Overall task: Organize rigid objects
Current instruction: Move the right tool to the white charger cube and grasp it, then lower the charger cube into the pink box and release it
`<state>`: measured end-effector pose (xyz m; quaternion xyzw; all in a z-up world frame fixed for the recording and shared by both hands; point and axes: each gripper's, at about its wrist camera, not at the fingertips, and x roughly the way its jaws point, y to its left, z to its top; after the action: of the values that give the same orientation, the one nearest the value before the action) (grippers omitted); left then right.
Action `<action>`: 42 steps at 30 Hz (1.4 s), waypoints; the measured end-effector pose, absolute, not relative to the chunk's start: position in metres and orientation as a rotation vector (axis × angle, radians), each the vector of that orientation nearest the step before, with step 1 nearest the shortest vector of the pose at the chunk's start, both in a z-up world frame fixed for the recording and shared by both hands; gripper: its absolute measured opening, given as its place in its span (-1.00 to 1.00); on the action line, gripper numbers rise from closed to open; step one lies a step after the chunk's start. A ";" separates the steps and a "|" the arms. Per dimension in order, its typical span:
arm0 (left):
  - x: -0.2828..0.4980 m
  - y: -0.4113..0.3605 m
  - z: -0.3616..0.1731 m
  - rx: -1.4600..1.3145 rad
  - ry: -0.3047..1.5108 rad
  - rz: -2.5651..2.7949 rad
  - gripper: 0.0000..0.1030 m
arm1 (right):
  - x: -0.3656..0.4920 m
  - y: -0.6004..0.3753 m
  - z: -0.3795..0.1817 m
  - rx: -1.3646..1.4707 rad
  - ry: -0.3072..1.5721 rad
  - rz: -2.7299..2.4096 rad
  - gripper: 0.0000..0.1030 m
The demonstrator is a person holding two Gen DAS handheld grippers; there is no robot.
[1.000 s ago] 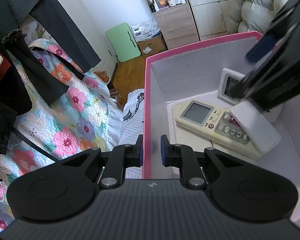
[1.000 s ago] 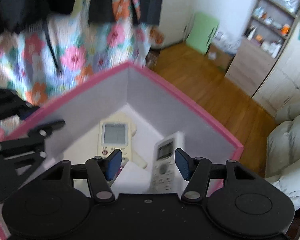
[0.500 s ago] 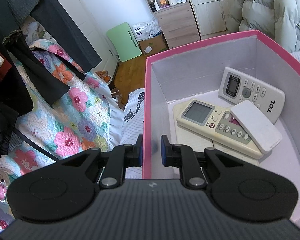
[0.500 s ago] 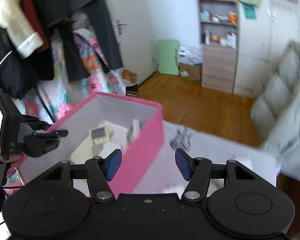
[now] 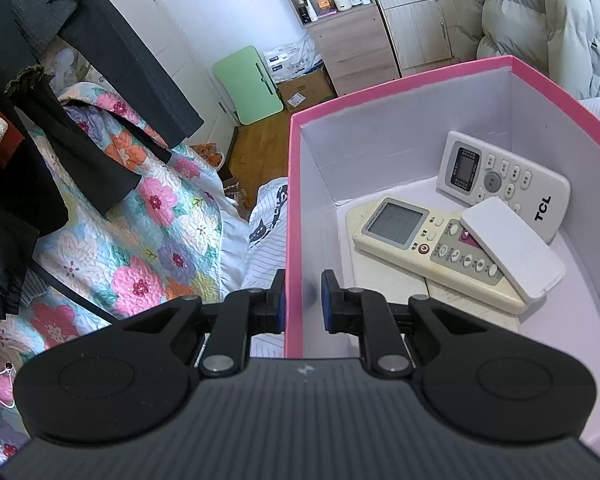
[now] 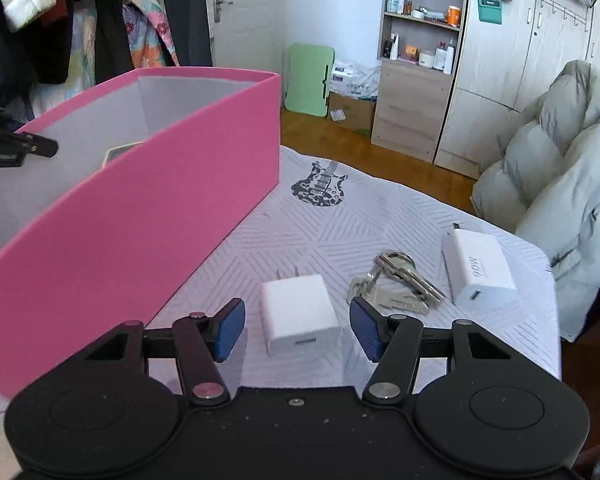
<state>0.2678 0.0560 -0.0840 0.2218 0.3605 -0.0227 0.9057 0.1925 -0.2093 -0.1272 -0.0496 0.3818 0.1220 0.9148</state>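
Charger block [image 6: 298, 312], small, rigid, smooth-sided and probably light, sits lower centre between the closing right hand-held gripper [image 6: 297, 330]; flat flanks suit gripping. Left hand-held gripper [image 5: 303, 300] clamps the pink box [image 5: 296, 216] wall.

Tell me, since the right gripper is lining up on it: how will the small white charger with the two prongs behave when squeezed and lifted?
The small white charger looks like a rigid block, so it should not give as the right gripper's jaws close around it. Its smooth, glossy sides may slip somewhat. It is compact and probably light. Lying flat on the quilted cover, it seems unlikely to roll or tip.
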 end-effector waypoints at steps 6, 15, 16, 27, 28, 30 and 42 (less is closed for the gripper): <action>0.268 0.057 -0.084 0.459 0.744 -0.049 -0.72 | 0.193 -0.206 -0.131 -0.081 0.795 0.254 -0.03; 0.268 0.055 -0.085 0.452 0.745 -0.048 -0.72 | 0.206 -0.202 -0.144 -0.060 0.779 0.245 -0.07; 0.268 0.055 -0.085 0.454 0.745 -0.047 -0.72 | 0.205 -0.199 -0.142 -0.073 0.778 0.241 -0.07; 0.270 0.060 -0.083 0.435 0.745 -0.052 -0.72 | 0.156 -0.173 -0.052 -0.047 0.556 0.325 -0.07; 0.269 0.060 -0.083 0.434 0.745 -0.052 -0.72 | 0.155 -0.168 -0.043 -0.043 0.551 0.359 -0.07; 0.269 0.061 -0.083 0.429 0.744 -0.053 -0.72 | 0.156 -0.156 -0.027 -0.037 0.565 0.444 -0.07; 0.268 0.060 -0.084 0.419 0.748 -0.047 -0.72 | 0.231 -0.062 -0.053 -0.077 1.049 0.662 -0.07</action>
<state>0.2677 0.0602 -0.0835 0.2032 0.3628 -0.0228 0.9092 0.2311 -0.0623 -0.0530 -0.0362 0.4915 0.3102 0.8129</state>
